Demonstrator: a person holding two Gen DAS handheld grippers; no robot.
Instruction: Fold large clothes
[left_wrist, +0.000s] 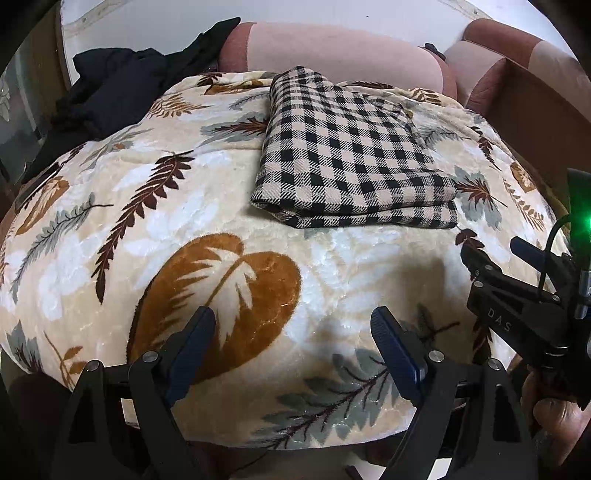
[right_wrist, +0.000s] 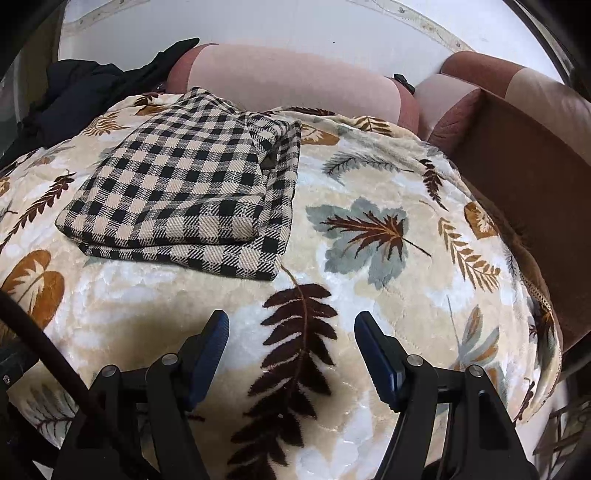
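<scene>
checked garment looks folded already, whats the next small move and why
Probably reach the left gripper toward the dark clothes heaped at the blanket's far left. The checked garment already lies folded in a flat stack, and both grippers, the right gripper included, are open and empty.

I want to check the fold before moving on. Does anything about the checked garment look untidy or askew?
Mostly neat: the checked garment lies folded flat on the leaf-print blanket. Its layers are uneven, though: a lower layer sticks out past the top one along the right side and near edge.
</scene>
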